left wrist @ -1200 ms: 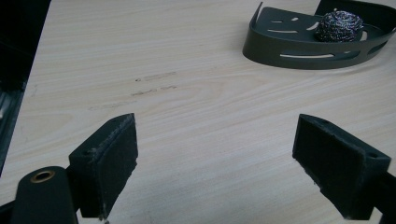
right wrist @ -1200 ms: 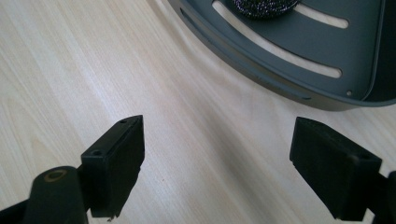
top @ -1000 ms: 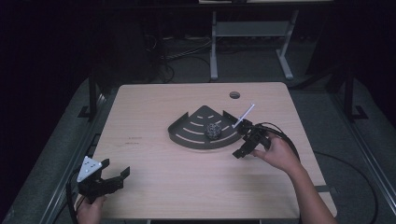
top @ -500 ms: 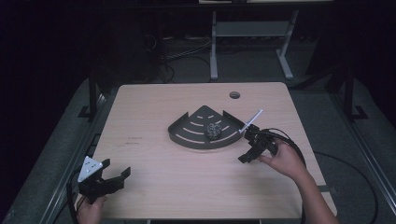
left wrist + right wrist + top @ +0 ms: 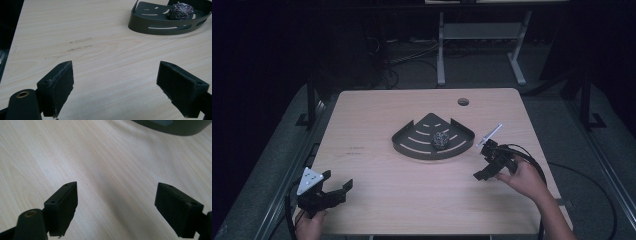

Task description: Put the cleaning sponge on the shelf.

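A: Dark room all round, with one pale wooden table (image 5: 377,125) lit in the middle. Where's the right gripper (image 5: 488,161) now?

B: At about four o'clock on the table in the high view, held low in the right hand (image 5: 523,176). A second ago it sat closer to the rack (image 5: 412,147); it has since drawn back toward the person and dropped a little.

A: Jaws?

B: Wide apart, nothing between them, though they have just been closing slightly. In the right gripper view there is bare wood between the pads (image 5: 62,207), and the rack's dark wall (image 5: 175,127) sits at one o'clock, well apart.

A: And the scrubber?

B: The scouring ball (image 5: 441,139) lies inside the rack, right of its middle and near the curved front wall. In the left gripper view it shows at one o'clock (image 5: 180,11), resting on the slotted floor of the rack (image 5: 160,23).

A: So it's been let go.

B: I'd judge so: an empty gripper backing away from a ball sitting in the rack suggests the placing is done and the hand is retreating.

A: The left gripper (image 5: 328,192)?

B: At seven o'clock, near the table's corner, unmoved over the second. Its jaws stand wide and empty over plain wood, pads (image 5: 60,87) far apart.
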Demonstrator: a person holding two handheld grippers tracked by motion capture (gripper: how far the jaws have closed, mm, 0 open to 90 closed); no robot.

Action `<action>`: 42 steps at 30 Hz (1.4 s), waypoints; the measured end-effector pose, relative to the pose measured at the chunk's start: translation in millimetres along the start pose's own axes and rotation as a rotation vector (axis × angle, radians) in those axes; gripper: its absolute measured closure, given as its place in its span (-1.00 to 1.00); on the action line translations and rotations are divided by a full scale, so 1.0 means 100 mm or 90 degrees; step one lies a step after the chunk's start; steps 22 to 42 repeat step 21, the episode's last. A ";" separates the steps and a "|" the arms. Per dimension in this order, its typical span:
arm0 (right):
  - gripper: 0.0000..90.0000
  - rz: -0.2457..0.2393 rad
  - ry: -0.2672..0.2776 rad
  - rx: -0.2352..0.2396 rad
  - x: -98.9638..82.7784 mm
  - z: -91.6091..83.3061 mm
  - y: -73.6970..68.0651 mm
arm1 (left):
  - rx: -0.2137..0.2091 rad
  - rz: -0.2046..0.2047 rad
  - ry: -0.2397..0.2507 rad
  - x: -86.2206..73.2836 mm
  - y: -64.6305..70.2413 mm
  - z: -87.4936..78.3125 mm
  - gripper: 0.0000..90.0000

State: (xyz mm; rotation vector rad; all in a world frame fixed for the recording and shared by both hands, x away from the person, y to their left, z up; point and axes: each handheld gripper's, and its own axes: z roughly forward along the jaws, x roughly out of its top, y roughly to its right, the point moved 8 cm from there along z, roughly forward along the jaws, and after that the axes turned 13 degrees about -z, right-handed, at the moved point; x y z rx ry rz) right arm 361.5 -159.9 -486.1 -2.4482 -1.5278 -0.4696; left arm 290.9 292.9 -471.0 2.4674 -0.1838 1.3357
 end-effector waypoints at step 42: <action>-0.60 0.003 0.012 -0.010 -0.23 -0.01 -0.13 | -0.003 0.005 0.002 0.01 0.02 0.01 -0.70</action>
